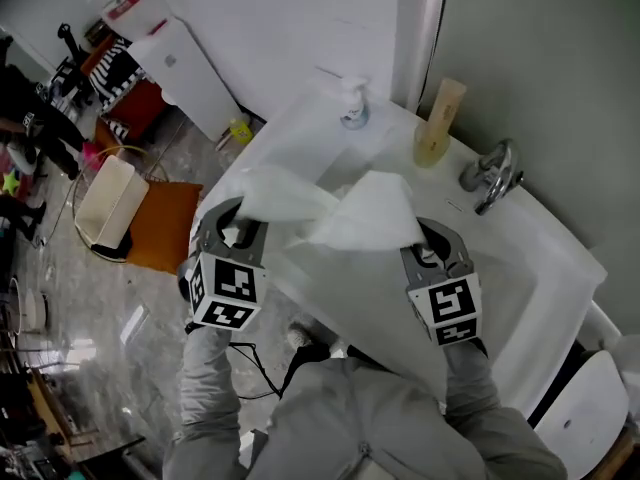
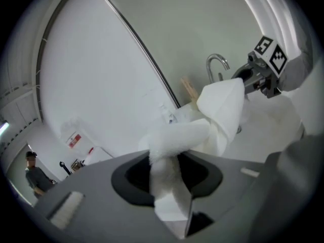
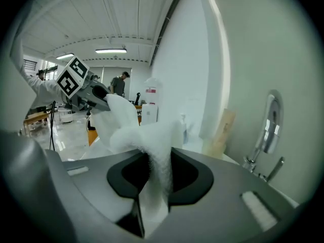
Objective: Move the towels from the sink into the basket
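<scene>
Towel (image 1: pixel 360 218) hung above the sink (image 1: pixel 560 278), one edge pinched tight in the left gripper (image 1: pixel 240 228) and another in the right gripper (image 1: pixel 431 246), so both grips needed to hold evenly while swinging it toward the basket (image 1: pixel 106 203).

In the head view a white wall (image 1: pixel 290 28) fills twelve o'clock, and a grey-green wall (image 1: pixel 540 58) runs from one to three o'clock. A glossy, pale marbled floor (image 1: pixel 110 338) spreads from seven to ten o'clock, with an orange mat (image 1: pixel 170 230) at nine and a tall white cabinet (image 1: pixel 185 73) at eleven. The right gripper view shows a panelled ceiling (image 3: pixel 101 14) with a lit strip light (image 3: pixel 110 50) at eleven o'clock.
</scene>
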Tool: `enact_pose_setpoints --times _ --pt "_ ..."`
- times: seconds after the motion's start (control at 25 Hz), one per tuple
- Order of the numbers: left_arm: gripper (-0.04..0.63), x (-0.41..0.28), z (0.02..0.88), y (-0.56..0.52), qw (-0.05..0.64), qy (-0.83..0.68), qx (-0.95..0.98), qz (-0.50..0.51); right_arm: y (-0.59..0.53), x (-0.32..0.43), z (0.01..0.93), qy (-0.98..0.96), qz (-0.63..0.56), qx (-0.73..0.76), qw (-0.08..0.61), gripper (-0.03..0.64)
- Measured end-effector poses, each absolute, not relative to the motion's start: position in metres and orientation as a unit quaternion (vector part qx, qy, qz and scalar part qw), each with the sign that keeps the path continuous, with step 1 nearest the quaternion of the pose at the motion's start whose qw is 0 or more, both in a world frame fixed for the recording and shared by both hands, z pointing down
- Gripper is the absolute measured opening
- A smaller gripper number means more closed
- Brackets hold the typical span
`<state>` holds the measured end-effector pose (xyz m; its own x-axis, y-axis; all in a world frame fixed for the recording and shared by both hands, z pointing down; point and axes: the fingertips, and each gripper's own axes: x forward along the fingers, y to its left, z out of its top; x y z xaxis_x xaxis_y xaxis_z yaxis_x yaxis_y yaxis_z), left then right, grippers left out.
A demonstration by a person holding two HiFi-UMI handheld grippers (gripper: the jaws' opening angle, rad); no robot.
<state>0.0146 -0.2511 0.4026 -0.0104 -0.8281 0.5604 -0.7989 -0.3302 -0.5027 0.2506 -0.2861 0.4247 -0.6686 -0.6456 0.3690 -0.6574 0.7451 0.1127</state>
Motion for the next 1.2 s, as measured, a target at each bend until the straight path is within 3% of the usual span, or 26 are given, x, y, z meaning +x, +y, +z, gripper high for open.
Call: enact_pose_setpoints --times 0.84,1.2 --pt "0.183 -0.289 0.394 -0.043 -0.048 0.721 -0.598 -0.347 -0.167 -0.099 0.386 -0.962 -0.072 0.192 0.179 0.086" --pt "0.183 -0.388 0.394 0.037 -0.074 0.774 -0.538 -0.325 -0.12 -0.23 0.381 -0.974 -0.095 0.112 0.175 0.086"
